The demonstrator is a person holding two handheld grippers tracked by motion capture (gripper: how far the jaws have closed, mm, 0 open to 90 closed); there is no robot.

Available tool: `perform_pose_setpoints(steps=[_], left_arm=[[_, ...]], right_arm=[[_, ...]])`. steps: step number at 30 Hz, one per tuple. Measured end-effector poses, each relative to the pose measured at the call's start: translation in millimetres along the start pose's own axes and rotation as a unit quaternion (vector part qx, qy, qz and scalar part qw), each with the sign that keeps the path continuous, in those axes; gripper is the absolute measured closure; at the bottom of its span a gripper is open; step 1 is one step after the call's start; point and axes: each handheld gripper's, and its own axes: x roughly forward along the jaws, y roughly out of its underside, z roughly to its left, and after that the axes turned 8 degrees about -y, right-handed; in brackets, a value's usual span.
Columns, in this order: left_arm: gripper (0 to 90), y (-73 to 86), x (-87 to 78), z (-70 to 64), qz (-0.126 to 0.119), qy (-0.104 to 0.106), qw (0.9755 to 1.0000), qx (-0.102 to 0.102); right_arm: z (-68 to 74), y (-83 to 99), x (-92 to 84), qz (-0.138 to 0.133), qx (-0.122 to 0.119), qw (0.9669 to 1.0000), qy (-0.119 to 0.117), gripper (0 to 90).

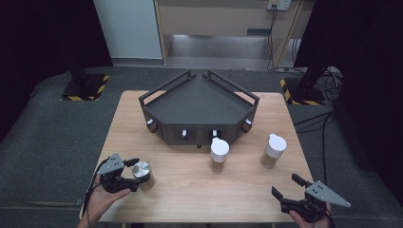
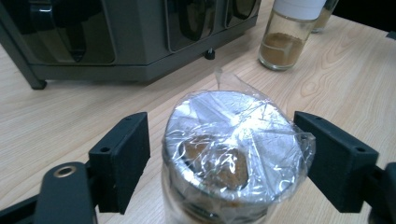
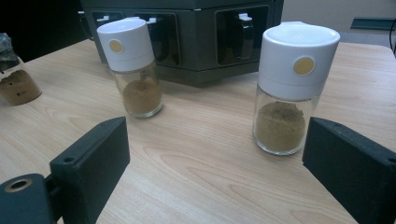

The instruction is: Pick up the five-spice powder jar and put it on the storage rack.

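Observation:
A glass jar of brown powder (image 1: pixel 142 172) (image 2: pixel 233 154), its mouth covered with clear plastic wrap, stands near the table's front left. My left gripper (image 1: pixel 133 174) (image 2: pixel 229 158) is open around it, one jaw on each side, with a narrow gap at the left jaw. Two white-capped spice jars stand in front of the rack: the middle one (image 1: pixel 219 154) (image 3: pixel 133 70) (image 2: pixel 289 37) and the right one (image 1: pixel 273 151) (image 3: pixel 289 93). My right gripper (image 1: pixel 285 185) (image 3: pixel 219 172) is open at the front right, with nothing between its jaws, short of the right jar.
A dark angular rack (image 1: pixel 199 128) (image 2: pixel 140 60) (image 3: pixel 201 42) with railed top and front slots holding bottles sits at the table's back centre. The wooden table (image 1: pixel 190 185) has bare room in front. The wrapped jar (image 3: pixel 14 79) shows far off in the right gripper view.

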Motion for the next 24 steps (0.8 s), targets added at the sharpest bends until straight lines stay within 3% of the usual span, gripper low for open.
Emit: perform_pose_setpoints(steps=[4, 7, 14, 24], left_arm=[[28.9, 3.6, 2.4, -1.2, -0.007, -0.001, 1.0, 0.004], [33.1, 4.7, 1.4, -4.5, -0.014, -0.005, 0.9997, 0.021], [33.7, 8.7, 1.1, -10.1, -0.024, -0.018, 0.9993, 0.024], [33.7, -7.0, -2.0, -12.0, -0.028, -0.016, 0.9991, 0.029]], right_arm=[[-0.5, -0.5, 0.5, 0.003, 0.001, 1.0, -0.001, 7.5], [-0.4, -0.4, 0.4, 0.002, 0.001, 1.0, -0.001, 7.5], [0.0, -0.7, 0.4, 0.003, 0.001, 1.0, -0.001, 7.5], [-0.4, -0.7, 0.8, 0.003, 0.0, 1.0, -0.003, 7.7]])
